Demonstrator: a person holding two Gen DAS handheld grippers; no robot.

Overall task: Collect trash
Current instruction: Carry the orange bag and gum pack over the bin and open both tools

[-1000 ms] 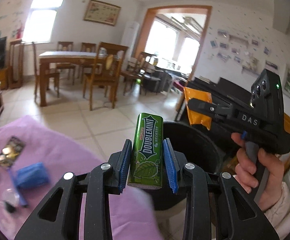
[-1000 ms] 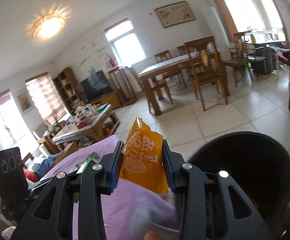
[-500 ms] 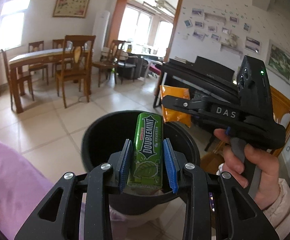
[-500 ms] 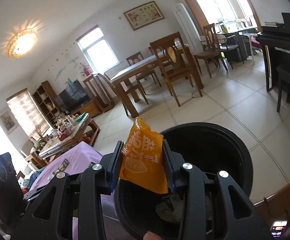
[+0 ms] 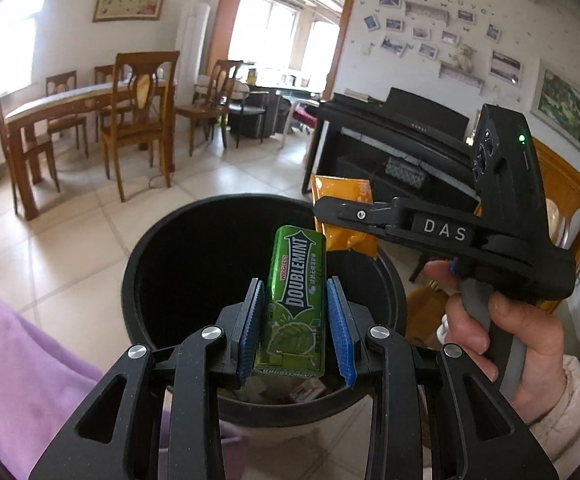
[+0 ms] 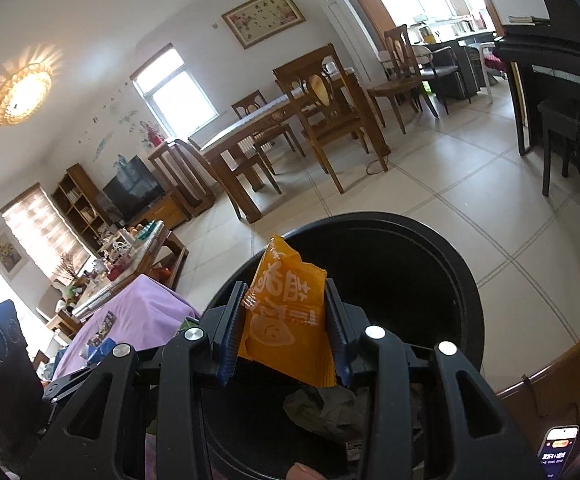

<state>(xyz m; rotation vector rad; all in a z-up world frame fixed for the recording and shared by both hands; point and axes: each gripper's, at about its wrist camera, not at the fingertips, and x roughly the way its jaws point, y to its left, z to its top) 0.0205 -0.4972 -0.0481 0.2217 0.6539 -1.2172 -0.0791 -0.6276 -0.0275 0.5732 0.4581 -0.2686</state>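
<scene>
My left gripper [image 5: 295,332] is shut on a green Doublemint gum pack [image 5: 296,300], held upright over the near rim of a black trash bin [image 5: 138,248]. My right gripper [image 6: 286,336] is shut on an orange snack wrapper [image 6: 286,320] and holds it over the same bin [image 6: 462,292]. In the left wrist view the right gripper and its wrapper [image 5: 340,216] hang over the bin's far right rim. Crumpled trash [image 6: 326,408] lies in the bin's bottom.
A purple-covered table [image 5: 14,356] lies left of the bin, with small items [image 6: 100,340] on it. A black piano [image 5: 390,148] stands behind the bin. A wooden dining table and chairs [image 5: 90,120] stand across the tiled floor. A phone [image 6: 556,452] lies low right.
Both grippers moved from above the purple table to over the bin, carrying the gum pack and the wrapper. The bin now fills the middle of both views.
</scene>
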